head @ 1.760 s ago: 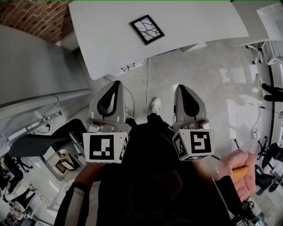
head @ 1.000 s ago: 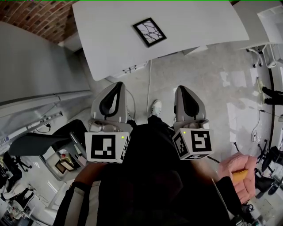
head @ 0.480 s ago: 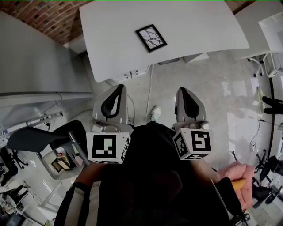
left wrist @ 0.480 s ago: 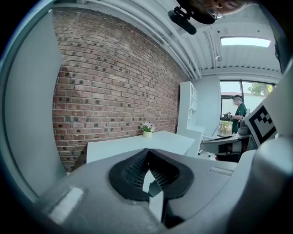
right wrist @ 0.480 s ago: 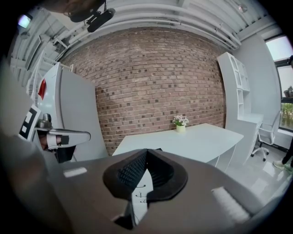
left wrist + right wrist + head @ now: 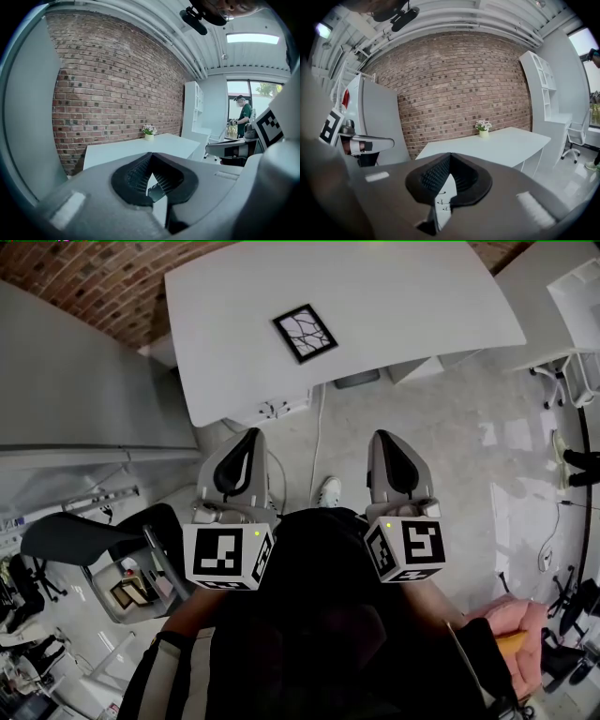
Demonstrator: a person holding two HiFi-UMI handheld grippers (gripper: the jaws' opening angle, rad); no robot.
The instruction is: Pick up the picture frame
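The picture frame [image 6: 304, 333], black-edged with a white branching pattern, lies flat on the white table [image 6: 412, 296] ahead of me. Both grippers hover over the floor, short of the table's near edge and well apart from the frame. My left gripper [image 6: 246, 435] points toward the table with its jaws shut and nothing between them; the left gripper view shows its pads [image 6: 140, 174] closed together. My right gripper [image 6: 386, 437] stands beside it, likewise shut and empty, its pads [image 6: 461, 176] meeting in the right gripper view.
A small flower pot [image 6: 149, 131] stands at the table's far end by the brick wall [image 6: 459, 84]. A grey partition [image 6: 75, 381] rises at left, an office chair [image 6: 70, 538] below it. Another white desk [image 6: 574, 277] is at right. A person's hand [image 6: 517, 648] shows at lower right.
Both grippers have drifted a little forward toward the table, and the head view has shifted so the frame sits slightly further left. The jaws stayed shut.
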